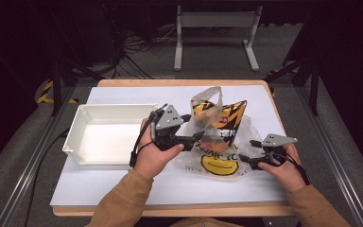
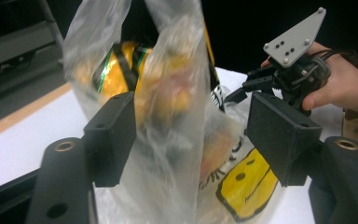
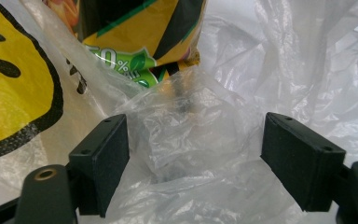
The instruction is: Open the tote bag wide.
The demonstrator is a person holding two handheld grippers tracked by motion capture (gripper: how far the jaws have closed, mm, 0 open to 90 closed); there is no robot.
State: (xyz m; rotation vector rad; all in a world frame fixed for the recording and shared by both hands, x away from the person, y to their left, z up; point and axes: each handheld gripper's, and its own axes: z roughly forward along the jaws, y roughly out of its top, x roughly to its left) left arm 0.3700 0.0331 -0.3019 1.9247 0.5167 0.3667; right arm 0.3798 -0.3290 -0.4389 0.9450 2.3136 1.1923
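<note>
Two claws work a clear plastic bag [image 1: 217, 137] printed with a yellow smiley, mid-bench. The left claw [image 1: 196, 137] stands released astride the bag's raised film; the right claw [image 1: 244, 158] gapes over crumpled plastic, gripping nothing. A white bin [image 1: 82, 124] sits just left. Inside, a yellow-black snack packet [image 1: 227, 118] blurs behind film.

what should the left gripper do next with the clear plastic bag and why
Probably close the left gripper on the clear plastic smiley-print bag: its jaws stand open with the bag's raised film between them, not pinched. The yellow-and-black snack packet sits upright inside, and the right gripper is open at the bag's far edge, so nothing holds the bag yet.
</note>
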